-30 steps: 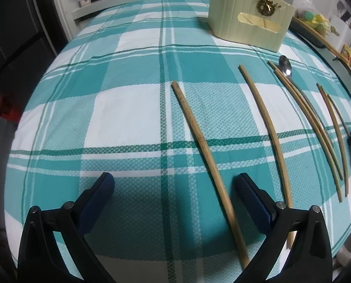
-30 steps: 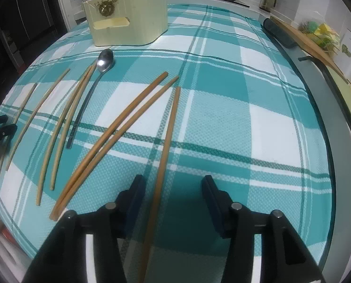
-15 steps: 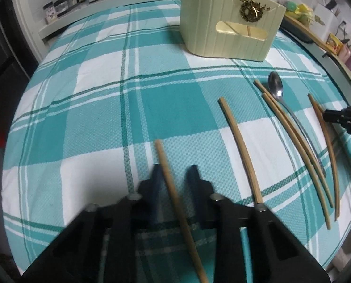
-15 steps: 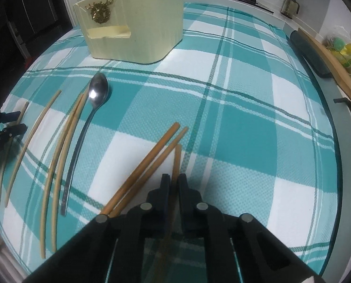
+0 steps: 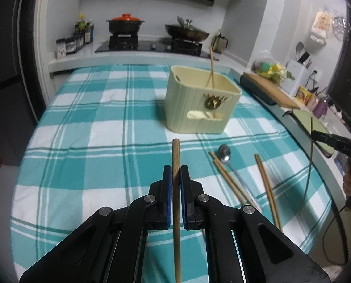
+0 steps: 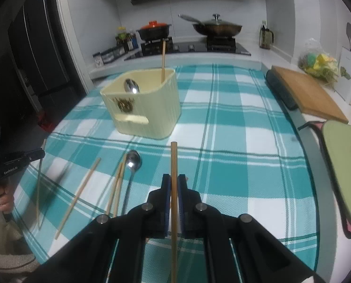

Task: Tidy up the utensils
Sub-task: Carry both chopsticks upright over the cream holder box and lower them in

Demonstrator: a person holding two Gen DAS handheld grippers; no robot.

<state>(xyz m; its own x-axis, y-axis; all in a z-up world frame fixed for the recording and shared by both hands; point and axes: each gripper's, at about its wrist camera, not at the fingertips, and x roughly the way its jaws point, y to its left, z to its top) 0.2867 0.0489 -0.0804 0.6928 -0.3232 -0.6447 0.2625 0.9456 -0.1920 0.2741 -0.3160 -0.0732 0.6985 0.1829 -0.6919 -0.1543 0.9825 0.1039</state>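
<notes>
Both tongs are clamped tight on one chopstick each: left tongs [image 5: 175, 184] grip a darker chopstick [image 5: 176, 155], right tongs [image 6: 173, 188] a lighter chopstick [image 6: 174, 160]. The cream holder [image 5: 199, 108] sits ahead of both. Tip each stick upright before dropping. Loose chopsticks and a spoon [image 5: 224, 153], slightly blurry, lie between the tongs.

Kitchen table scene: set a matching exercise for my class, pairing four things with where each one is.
Things:
1. cream utensil holder
2. spoon
3. orange-lidded pot
4. wooden cutting board

Places:
A. on the stove
B. flat on the checked tablecloth among chopsticks
C. on the counter right of the table
D. upright on the tablecloth, one chopstick standing in it

Pairs: 1-D, 2-B, 3-A, 4-C
</notes>
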